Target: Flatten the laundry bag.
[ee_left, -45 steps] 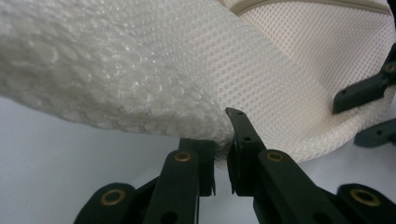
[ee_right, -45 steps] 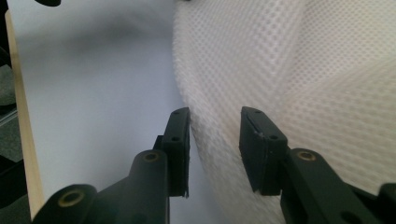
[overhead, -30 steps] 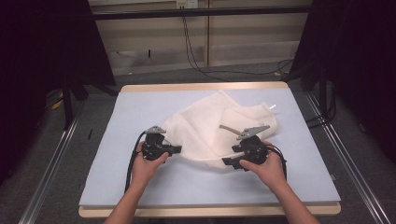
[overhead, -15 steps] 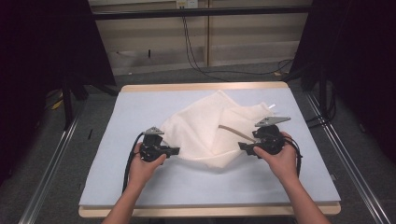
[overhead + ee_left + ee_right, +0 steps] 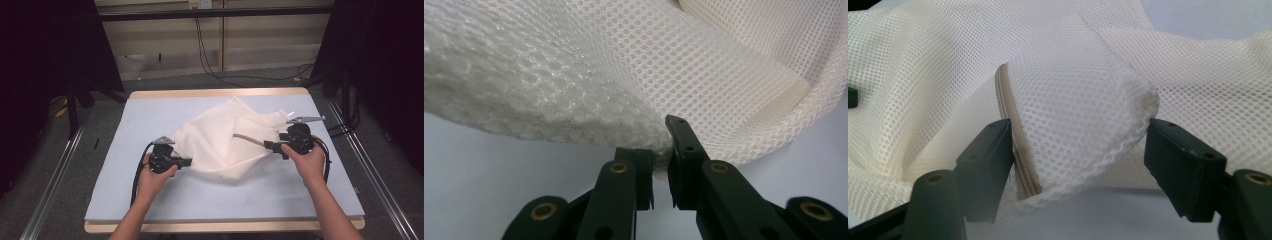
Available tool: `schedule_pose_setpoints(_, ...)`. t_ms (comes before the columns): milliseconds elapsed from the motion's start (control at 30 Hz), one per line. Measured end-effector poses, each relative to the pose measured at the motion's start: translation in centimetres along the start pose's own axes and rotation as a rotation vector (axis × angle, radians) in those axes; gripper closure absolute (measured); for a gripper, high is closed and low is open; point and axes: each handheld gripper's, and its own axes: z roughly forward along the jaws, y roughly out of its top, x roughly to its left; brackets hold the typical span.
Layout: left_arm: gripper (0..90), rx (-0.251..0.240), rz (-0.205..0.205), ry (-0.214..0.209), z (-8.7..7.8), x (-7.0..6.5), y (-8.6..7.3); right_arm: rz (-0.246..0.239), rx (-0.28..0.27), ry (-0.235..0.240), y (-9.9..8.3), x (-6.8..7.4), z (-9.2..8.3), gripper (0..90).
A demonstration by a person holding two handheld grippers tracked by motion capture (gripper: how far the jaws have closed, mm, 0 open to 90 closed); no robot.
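Change, right side: the right gripper (image 5: 276, 146) is seen farther toward the right edge of the high view than a second ago, and the fold of the mesh bag (image 5: 220, 137) beside it has been drawn out that way.
Change, left side: the left gripper (image 5: 187, 161) is seen at the same spot, lower left of centre in the high view.
Left jaws: clenched on an edge of the bag; in the left gripper view (image 5: 663, 150) the netting is pinched in the narrow gap.
Right jaws: set wide around a folded corner with a beige zip (image 5: 1015, 145); the zip side lies against one pad, the other pad stands just beside the fold, and the jaws have just been closing a little (image 5: 1078, 145).
Bag position: crumpled at the centre of the high view, stretched between both grippers, resting on the mat.
Surface: a pale blue mat (image 5: 280, 190) on a wooden-edged table (image 5: 215, 93).
Room: grey floor, dark curtains at both sides, black cables (image 5: 210, 55) hanging at the upper centre.
Count: one bag, two grippers, two hands, one table.
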Motion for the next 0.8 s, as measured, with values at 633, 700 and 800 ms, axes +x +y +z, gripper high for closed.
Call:
schedule_pose_setpoints(633,81.7,0.013,-0.003,0.018,-0.2,0.0,-0.2,-0.088,0.117,0.033,-6.6,0.9,-2.4,86.1)
schedule_pose_setpoints(700,81.7,0.006,-0.010,0.015,-0.1,0.0,-0.2,-0.089,0.131,0.038,-7.6,1.2,-2.6,86.0)
schedule_pose_setpoints(800,81.7,-0.001,-0.008,0.016,-0.1,0.0,-0.1,-0.083,0.145,0.044,-8.3,1.6,-2.9,85.9)
